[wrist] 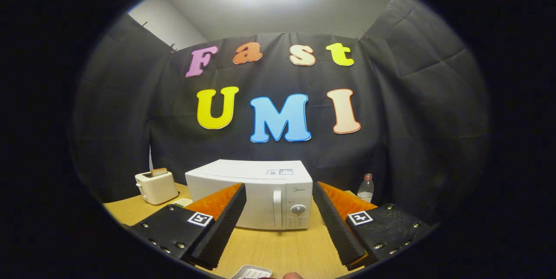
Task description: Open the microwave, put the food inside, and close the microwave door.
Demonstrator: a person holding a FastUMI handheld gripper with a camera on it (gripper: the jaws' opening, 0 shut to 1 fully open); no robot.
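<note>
A white microwave [256, 194] stands on the wooden table [278, 248] straight ahead, beyond my fingers, with its door shut. Its vertical handle [277, 208] and a round knob [298, 209] sit on its right side. My gripper [280, 196] is open, its two fingers spread wide to either side of the microwave's front, with nothing between them. Close below me, between the fingers, the edge of a white dish [252, 273] shows on the table; what lies in it is hidden.
A white toaster [155, 187] with a slice of bread in it stands left of the microwave. A clear plastic bottle [365, 188] stands to the right, near the black cloth wall. A fingertip [292, 276] shows beside the dish.
</note>
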